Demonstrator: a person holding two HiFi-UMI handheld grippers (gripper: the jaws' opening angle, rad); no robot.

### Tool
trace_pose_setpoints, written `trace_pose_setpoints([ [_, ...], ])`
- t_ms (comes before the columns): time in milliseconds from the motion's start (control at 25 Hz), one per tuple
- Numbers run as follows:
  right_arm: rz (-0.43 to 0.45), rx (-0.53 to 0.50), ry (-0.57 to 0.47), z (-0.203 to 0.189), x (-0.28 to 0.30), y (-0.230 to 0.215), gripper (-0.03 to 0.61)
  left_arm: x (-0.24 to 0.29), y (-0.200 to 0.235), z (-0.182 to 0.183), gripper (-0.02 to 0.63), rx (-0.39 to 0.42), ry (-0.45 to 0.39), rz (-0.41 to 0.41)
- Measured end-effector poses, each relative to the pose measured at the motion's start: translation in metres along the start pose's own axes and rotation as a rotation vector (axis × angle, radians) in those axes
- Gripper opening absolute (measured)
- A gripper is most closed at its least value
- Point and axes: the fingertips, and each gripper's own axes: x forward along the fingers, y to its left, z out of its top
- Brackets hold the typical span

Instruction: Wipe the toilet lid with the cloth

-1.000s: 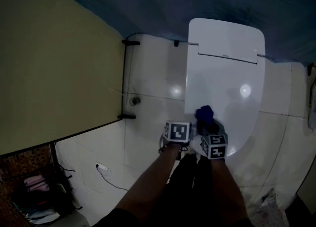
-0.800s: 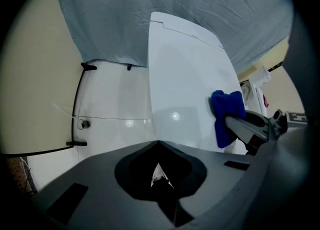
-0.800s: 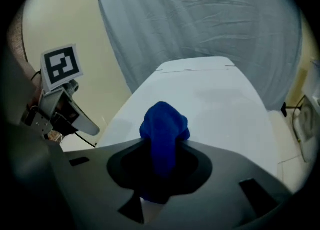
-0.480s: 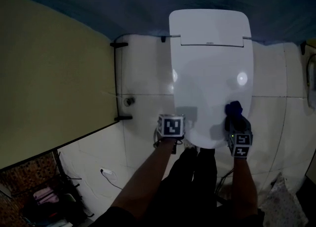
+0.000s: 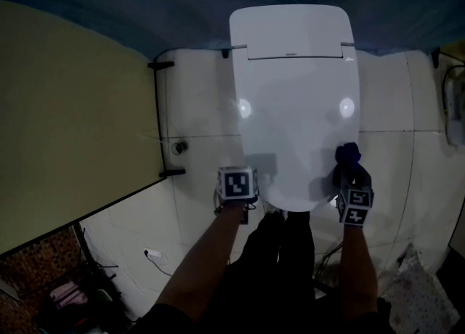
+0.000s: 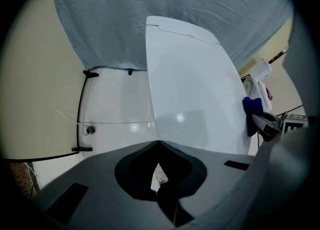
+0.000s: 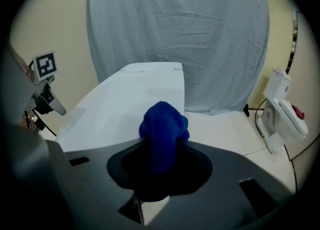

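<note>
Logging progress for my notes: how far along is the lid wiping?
Done: the cloth is clamped in the right gripper. In hand: it sits at the front right edge of the toilet lid. Left: unclear how much is wiped; no streaks show. The left gripper is shut, empty.

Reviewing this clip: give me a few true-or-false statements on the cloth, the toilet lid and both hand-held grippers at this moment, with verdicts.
1. The right hand-held gripper is clamped on a blue cloth. True.
2. The toilet lid is raised upright. False: it lies closed, flat over the bowl.
3. The left hand-held gripper grips a second cloth. False: its jaws are together with nothing between them, and it sits off the lid's front left corner.
4. The cloth is at the lid's right edge, near the front. True.
</note>
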Motion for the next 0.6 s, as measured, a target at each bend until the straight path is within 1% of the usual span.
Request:
trace_pose_setpoints([
  [120, -0.029, 0.011, -0.007, 0.004, 0.0, 0.0, 0.1, 0.003, -0.005, 0.004, -0.011, -0.012, -0.023, -0.025],
  [200, -0.023, 0.026, -0.015, 0.006, 0.0, 0.008, 0.1, 0.005, -0.004, 0.003, -0.011, -0.027, -0.017, -0.025],
  [280, 0.024, 0.046, -0.021, 0.001, -0.008, 0.03, 0.1, 0.005, -0.008, -0.008, -0.011, -0.043, 0.002, -0.045],
  [360, 0.083, 0.043, -0.059, 0.009, -0.016, 0.057, 0.1, 0.003, -0.017, -0.009, -0.011, -0.043, -0.024, -0.083],
  [440, 0.148, 0.034, -0.116, 0.027, -0.017, 0.087, 0.1, 0.004, -0.018, 0.001, -0.011, -0.023, -0.054, -0.077],
  [480, 0.185, 0.034, -0.13, 0.031, -0.016, 0.105, 0.1, 0.006, -0.016, 0.003, -0.011, -0.018, -0.054, -0.069],
  [560, 0.26, 0.037, -0.142, 0.032, -0.017, 0.146, 0.1, 0.008, -0.011, -0.001, -0.011, -0.019, -0.037, -0.055],
  [600, 0.301, 0.035, -0.132, 0.025, -0.021, 0.168, 0.1, 0.007, -0.009, -0.006, -0.011, -0.022, -0.03, -0.05],
])
